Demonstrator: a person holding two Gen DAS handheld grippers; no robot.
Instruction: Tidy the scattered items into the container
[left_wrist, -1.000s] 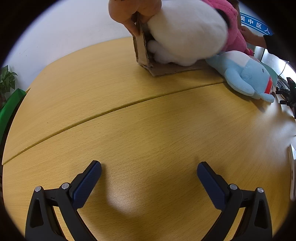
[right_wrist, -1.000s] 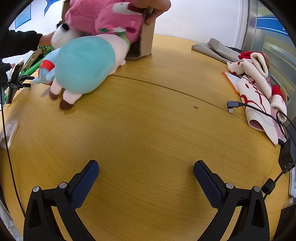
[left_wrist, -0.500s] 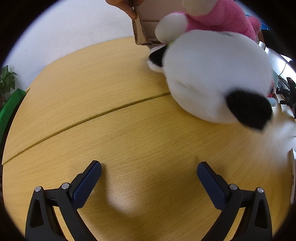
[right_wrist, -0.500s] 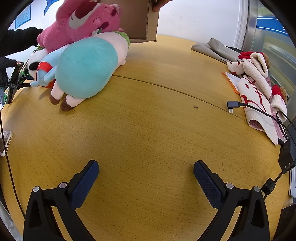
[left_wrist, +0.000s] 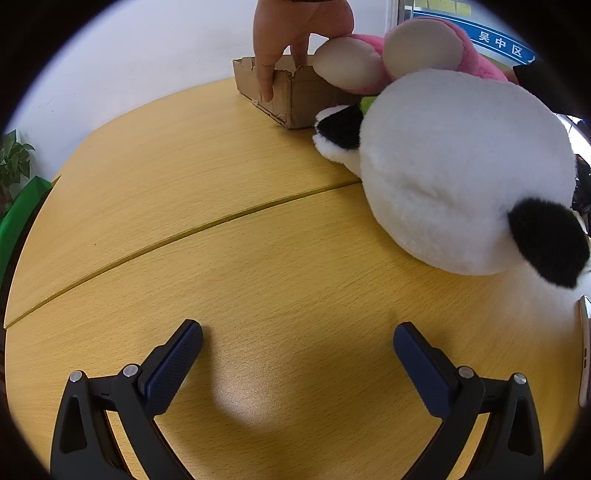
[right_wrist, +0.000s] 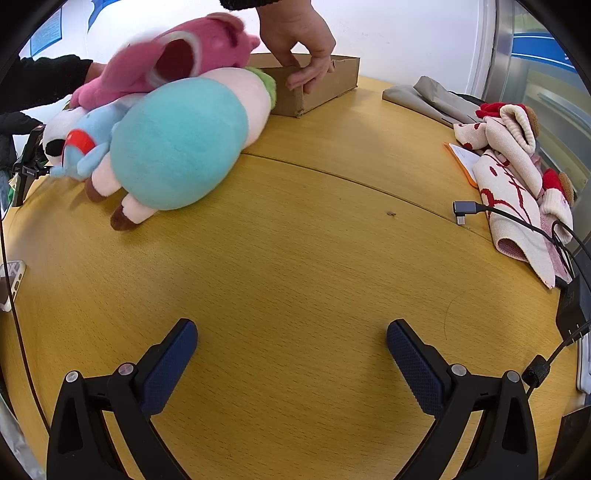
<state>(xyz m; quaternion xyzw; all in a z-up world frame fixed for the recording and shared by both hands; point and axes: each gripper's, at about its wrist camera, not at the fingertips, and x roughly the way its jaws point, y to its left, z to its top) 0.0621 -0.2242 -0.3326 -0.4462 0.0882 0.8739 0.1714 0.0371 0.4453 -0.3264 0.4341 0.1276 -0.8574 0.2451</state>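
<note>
While both grippers gape empty, shallow brown cardboard box sits upright, torn-edged, beside piled plush toys.

Bright, even light fills both my views; soft shadows pool under my fingers on the wooden table. Fisheye bends the edges into black corners. The pink plush is motion-blurred.

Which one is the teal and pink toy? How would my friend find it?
Look at the heap of plush toys on the yellow wooden table, in front of the cardboard box. The teal and pink plush lies at the front of that heap. It alone has a big round teal back, a pale pink body and small brown feet.
</note>
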